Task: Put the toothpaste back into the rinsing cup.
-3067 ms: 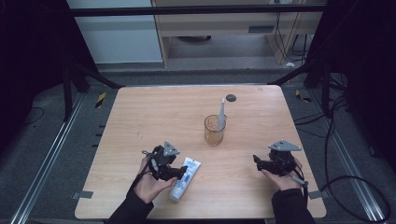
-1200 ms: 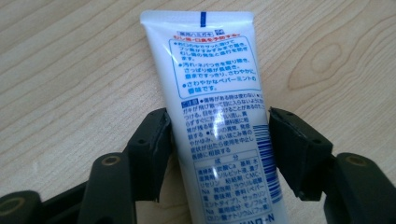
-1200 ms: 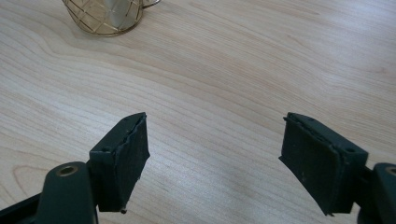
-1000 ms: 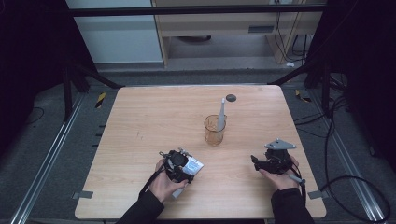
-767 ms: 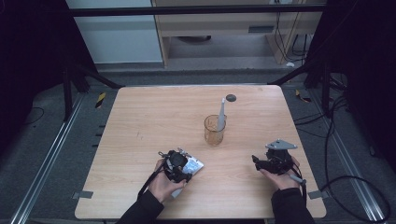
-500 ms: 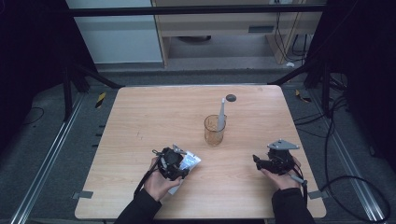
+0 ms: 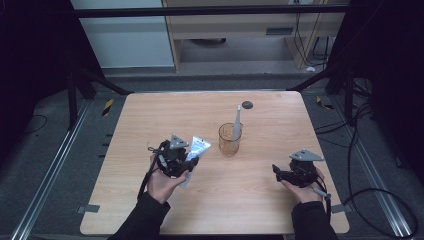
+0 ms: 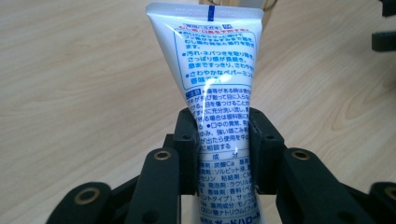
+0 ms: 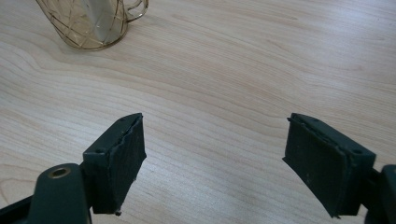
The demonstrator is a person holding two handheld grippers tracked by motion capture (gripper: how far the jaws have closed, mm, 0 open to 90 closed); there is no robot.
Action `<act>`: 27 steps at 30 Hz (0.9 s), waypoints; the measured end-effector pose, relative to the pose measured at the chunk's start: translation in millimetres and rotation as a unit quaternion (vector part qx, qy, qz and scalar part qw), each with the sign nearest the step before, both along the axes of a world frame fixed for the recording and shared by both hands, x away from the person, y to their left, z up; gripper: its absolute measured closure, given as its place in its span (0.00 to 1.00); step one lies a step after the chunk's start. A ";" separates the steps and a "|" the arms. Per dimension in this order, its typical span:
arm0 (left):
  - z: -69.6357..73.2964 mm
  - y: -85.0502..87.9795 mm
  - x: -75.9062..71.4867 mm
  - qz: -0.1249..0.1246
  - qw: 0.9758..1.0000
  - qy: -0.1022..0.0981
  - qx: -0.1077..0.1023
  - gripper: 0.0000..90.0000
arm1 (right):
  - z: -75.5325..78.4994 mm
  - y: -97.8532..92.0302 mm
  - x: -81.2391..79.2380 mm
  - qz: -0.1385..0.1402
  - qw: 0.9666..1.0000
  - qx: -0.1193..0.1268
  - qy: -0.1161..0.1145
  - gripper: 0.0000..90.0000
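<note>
A white toothpaste tube (image 7: 198,148) with blue print is lifted off the wooden table (image 7: 150,115), its flat crimped end pointing up toward the cup. My left gripper (image 7: 187,163) is shut on it; its jaws have just been closing with the tube between them. In the left gripper view the pads (image 8: 187,140) press both sides of the tube (image 8: 217,70) near its lower half, at my left gripper (image 8: 219,135). My right gripper (image 7: 276,172) rests low at the right, open, with bare wood between its jaws (image 9: 215,163).
An amber glass cup (image 7: 229,141) stands mid-table with a tall pale item (image 7: 236,120) leaning in it; the cup (image 9: 91,23) also sits at the top left of the right gripper view. A small dark disc (image 7: 247,105) lies near the far edge.
The left gripper came over the tube lying on the table, shut on it and lifted it up and slightly left. The right gripper stayed where it was.
</note>
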State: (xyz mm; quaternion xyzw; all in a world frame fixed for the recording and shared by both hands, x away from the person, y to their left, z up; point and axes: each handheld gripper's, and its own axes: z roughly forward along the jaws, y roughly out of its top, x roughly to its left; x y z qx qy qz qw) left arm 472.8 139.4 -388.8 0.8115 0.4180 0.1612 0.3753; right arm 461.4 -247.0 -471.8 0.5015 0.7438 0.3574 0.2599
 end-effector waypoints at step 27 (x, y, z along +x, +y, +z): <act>27.7 -22.2 66.8 0.074 0.983 -0.121 -0.118 0.76 | -5.4 0.0 2.1 -0.002 1.000 0.008 -0.015 0.17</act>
